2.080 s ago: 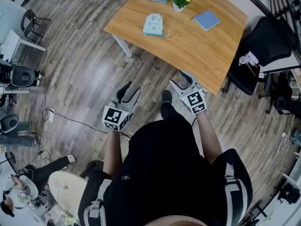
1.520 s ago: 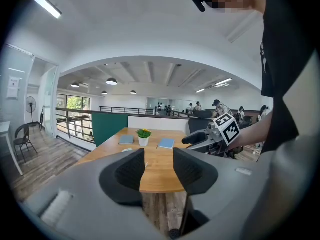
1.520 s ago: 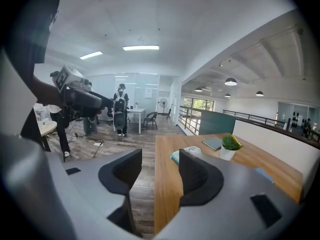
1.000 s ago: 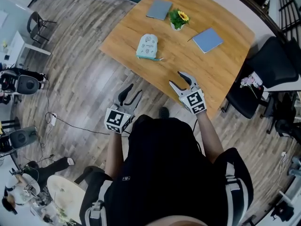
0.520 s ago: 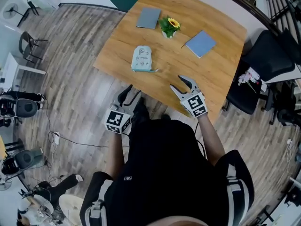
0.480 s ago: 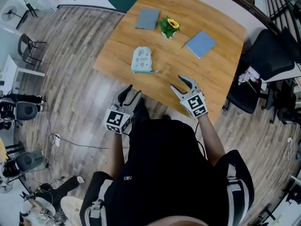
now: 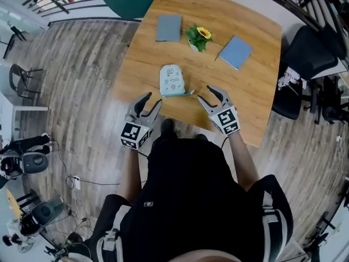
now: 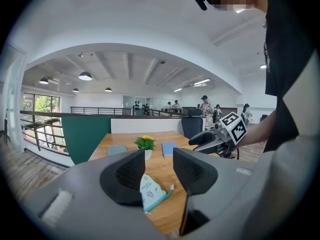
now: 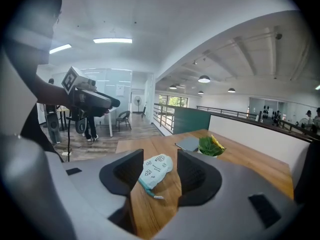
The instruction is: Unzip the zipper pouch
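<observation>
While both claws hover over the near edge of the worktop (image 7: 256, 94), the zipper pouch (image 7: 173, 81) lies flat on it, untouched. Left claw (image 7: 152, 100): just left of the pouch and nearer the person, jaws apart, nothing between them; the left gripper view shows the pouch lying beyond the gap. Pouch: pale blue, printed, with a teal tab sticking out at its near right corner. Right claw (image 7: 209, 95): just right of the pouch, jaws likewise apart and empty, clear of the pouch. Beyond the pouch, left to right: grey notebook (image 7: 168, 28), potted plant (image 7: 197, 36) with a yellow flower, blue notebook (image 7: 235, 52).
</observation>
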